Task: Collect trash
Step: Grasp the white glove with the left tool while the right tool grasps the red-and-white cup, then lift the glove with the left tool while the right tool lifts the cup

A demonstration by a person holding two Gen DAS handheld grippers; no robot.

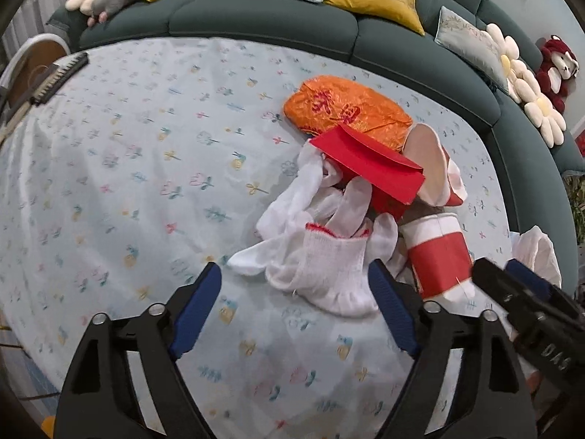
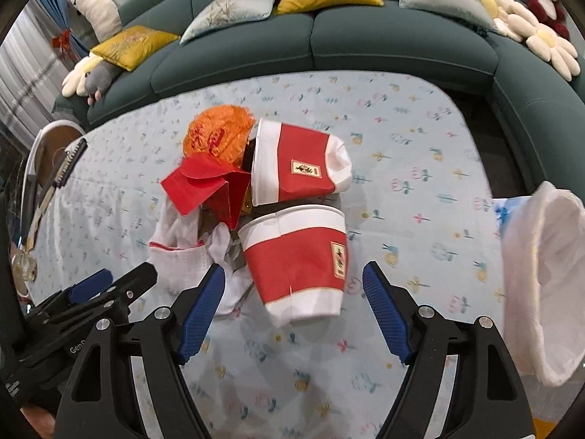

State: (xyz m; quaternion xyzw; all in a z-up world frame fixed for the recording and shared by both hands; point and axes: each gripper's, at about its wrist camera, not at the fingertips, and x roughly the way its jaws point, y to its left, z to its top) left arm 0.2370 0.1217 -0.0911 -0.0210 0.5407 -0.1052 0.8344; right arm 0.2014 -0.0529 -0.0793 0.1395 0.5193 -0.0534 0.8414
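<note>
A heap of trash lies on the floral tablecloth [image 1: 128, 183]: white knit gloves [image 1: 329, 263], a red envelope [image 1: 369, 161], an orange embroidered pouch [image 1: 347, 109] and two red-and-white paper cups on their sides. My left gripper [image 1: 294, 274] is open just above a glove's red-trimmed cuff, its pads apart from it. My right gripper [image 2: 292, 270] is open around the nearer cup [image 2: 296, 256] without pressing on it. The second cup [image 2: 296, 168] lies behind it, against the pouch [image 2: 219, 135] and envelope [image 2: 193, 186]. Each gripper shows at the edge of the other's view.
A white bag [image 2: 541, 274] with an open mouth stands at the table's right edge. A black comb [image 1: 60, 78] lies at the far left corner by a round chair. A green sofa [image 2: 365, 47] with cushions and plush toys curves behind the table.
</note>
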